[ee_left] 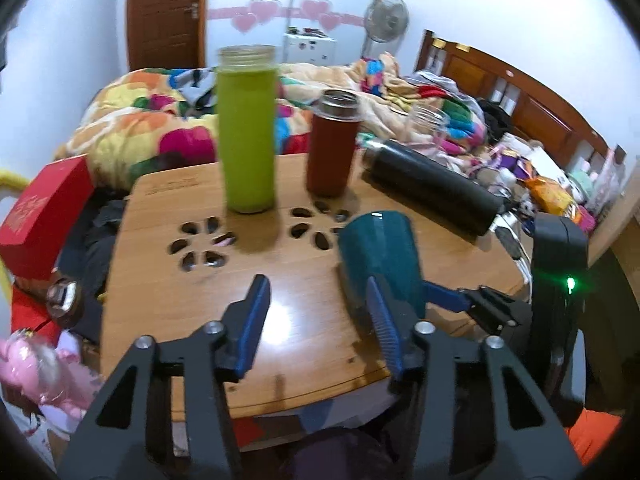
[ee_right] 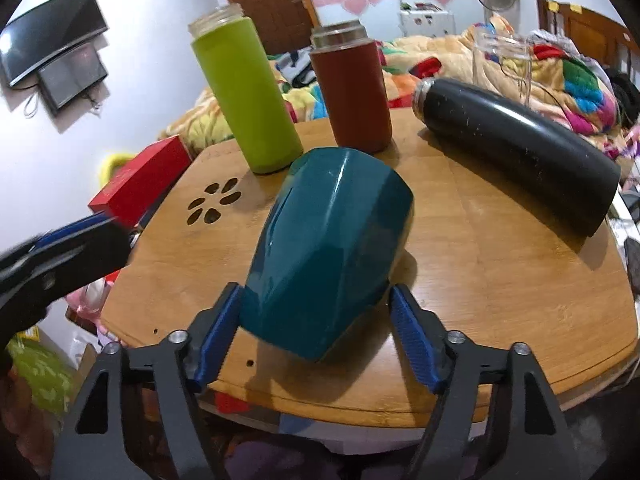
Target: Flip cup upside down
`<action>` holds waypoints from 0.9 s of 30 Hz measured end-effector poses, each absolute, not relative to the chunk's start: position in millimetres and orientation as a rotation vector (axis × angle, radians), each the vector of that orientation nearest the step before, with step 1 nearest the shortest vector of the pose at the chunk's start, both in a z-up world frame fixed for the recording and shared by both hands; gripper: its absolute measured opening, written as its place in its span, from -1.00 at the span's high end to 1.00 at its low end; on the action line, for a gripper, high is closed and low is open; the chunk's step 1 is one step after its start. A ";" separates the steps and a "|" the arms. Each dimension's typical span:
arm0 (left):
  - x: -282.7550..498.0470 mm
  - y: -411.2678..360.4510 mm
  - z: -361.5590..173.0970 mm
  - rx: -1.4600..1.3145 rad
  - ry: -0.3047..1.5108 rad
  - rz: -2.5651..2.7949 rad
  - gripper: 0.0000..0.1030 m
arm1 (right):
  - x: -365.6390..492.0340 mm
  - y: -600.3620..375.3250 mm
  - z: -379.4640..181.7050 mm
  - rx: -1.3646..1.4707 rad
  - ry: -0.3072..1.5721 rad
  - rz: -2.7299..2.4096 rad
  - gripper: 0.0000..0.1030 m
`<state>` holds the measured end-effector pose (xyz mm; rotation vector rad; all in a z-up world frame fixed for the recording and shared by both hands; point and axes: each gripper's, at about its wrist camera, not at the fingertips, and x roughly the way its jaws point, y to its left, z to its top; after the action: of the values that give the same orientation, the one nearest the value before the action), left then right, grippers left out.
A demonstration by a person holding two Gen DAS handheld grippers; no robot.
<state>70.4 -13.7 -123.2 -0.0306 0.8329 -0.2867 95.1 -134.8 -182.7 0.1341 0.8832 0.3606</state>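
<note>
Glossy teal ceramic cup (ee_right: 332,248) stands inverted on the round bamboo table (ee_right: 500,272), between the right gripper's (ee_right: 316,320) spread blue fingers; contact unclear. Left gripper (ee_left: 320,312) hovers alongside, parted, holding nothing.

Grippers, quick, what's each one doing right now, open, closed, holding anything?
Left gripper: open, holding nothing, over the table.
Right gripper: fingers around the teal cup; firm grip cannot be told.
</note>
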 end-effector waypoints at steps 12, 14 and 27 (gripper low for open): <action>99.7 -66.8 -137.1 -0.046 0.875 -0.405 0.75 | 80.4 -156.1 -181.9 0.037 0.834 0.470 0.02; 102.0 -71.5 -137.5 -0.044 0.870 -0.399 0.80 | 80.4 -157.4 -181.0 0.033 0.834 0.474 0.02; 113.4 -66.4 -132.7 -0.063 0.856 -0.399 0.82 | 73.1 -167.9 -163.9 -0.012 0.781 0.452 0.05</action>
<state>113.4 -66.4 -132.7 -0.0630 0.8555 -0.3989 73.1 -167.9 -163.9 -0.0117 0.7807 0.4516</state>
